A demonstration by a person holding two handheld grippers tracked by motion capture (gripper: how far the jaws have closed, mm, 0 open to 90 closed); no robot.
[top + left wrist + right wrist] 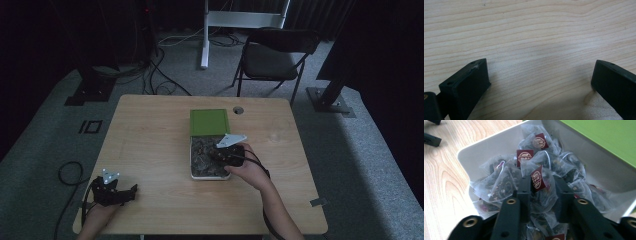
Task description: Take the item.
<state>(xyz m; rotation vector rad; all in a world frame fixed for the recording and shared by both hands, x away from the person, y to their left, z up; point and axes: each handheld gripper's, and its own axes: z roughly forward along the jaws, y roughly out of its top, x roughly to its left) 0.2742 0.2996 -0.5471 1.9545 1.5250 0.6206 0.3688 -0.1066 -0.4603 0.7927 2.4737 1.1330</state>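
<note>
Where the maroon paper tags on the tea bags (499, 182) face the right gripper view, each carries a round gold emblem, but the lettering is too small to read (no brand name can be made out). The bags are clear mesh pouches of dark leaf, heaped in a white tin (469, 153) whose green lid (209, 121) lies open at twelve o'clock from it, near the middle of the table (150, 130). The right tongs (543, 185) reach down into the tin and pinch one pouch (542, 198) between their jaws, its tag upright between them. The left tongs (539, 80) rest at the table's seven o'clock corner, jaws spread wide over bare pale wood grain. Around the table lies grey carpet with loose black cables (155, 70), a folding chair (272, 57) at one o'clock, and dark curtains behind.
</note>
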